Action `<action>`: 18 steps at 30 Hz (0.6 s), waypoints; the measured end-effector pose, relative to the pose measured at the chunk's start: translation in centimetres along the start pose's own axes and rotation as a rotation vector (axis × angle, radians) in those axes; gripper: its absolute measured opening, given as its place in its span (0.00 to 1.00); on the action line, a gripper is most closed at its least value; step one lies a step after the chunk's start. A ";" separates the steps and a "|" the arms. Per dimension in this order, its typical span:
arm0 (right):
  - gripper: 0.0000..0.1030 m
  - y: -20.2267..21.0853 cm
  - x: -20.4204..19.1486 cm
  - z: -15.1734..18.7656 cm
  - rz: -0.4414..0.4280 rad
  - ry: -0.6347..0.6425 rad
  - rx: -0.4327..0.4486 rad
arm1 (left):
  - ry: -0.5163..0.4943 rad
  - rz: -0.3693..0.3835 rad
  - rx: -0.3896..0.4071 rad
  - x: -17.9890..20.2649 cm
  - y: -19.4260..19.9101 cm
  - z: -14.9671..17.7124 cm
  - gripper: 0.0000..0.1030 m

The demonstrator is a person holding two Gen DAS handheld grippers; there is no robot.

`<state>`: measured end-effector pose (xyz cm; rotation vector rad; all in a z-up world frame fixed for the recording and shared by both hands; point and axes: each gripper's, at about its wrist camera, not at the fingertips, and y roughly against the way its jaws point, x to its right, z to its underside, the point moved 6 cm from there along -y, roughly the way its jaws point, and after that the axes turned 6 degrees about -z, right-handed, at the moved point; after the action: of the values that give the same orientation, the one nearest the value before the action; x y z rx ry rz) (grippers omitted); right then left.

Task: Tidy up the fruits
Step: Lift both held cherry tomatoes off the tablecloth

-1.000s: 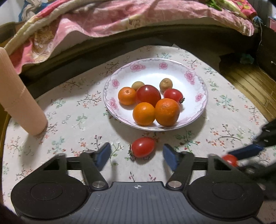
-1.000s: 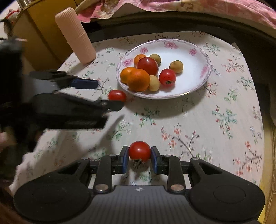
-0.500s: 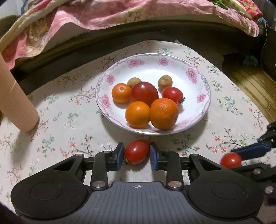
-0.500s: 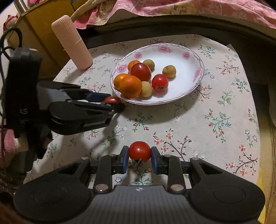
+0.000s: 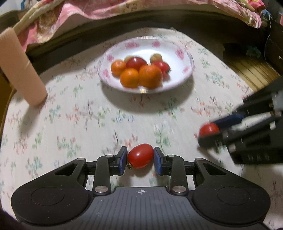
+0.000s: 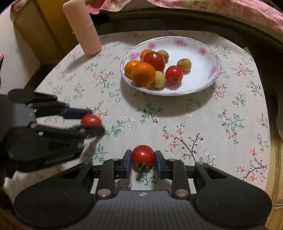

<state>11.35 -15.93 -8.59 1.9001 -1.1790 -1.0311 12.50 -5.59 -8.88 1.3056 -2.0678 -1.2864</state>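
A white plate (image 5: 184, 70) with pink flowers holds oranges (image 5: 150, 76), tomatoes and small yellow-brown fruits. My left gripper (image 5: 140, 158) is shut on an oval red tomato (image 5: 140, 156), well short of the plate and above the cloth. The right wrist view shows that plate (image 6: 208, 77) ahead and my right gripper (image 6: 143, 157) shut on a round red tomato (image 6: 143, 155) with its green stem down. The left gripper (image 6: 92, 122) with its tomato shows at the left there. The right gripper (image 5: 210, 131) shows blurred at the right of the left wrist view.
A flowered tablecloth (image 6: 194, 123) covers the round table. A tall pink cylinder (image 6: 82, 26) stands at the back left of the plate. A pink quilted bed (image 5: 123, 8) runs behind the table. Wooden floor (image 5: 251, 70) lies off the right edge.
My left gripper shut on the oval tomato beside the plate and has pulled back from the plate with it. The right gripper keeps its tomato and sits a little nearer the plate.
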 end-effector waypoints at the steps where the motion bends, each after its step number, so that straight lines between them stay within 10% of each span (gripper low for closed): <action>1: 0.29 0.0 -0.2 0.0 0.008 0.014 -0.003 | -0.001 0.000 0.013 0.1 0.2 0.3 0.40; 18: 0.35 0.0 -0.4 -0.2 -0.017 0.031 -0.018 | -0.081 0.022 0.056 -0.4 0.8 1.5 0.69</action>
<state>11.43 -15.58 -8.35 1.9087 -1.1338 -1.0149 11.24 -4.41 -8.88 1.2705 -2.1822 -1.3000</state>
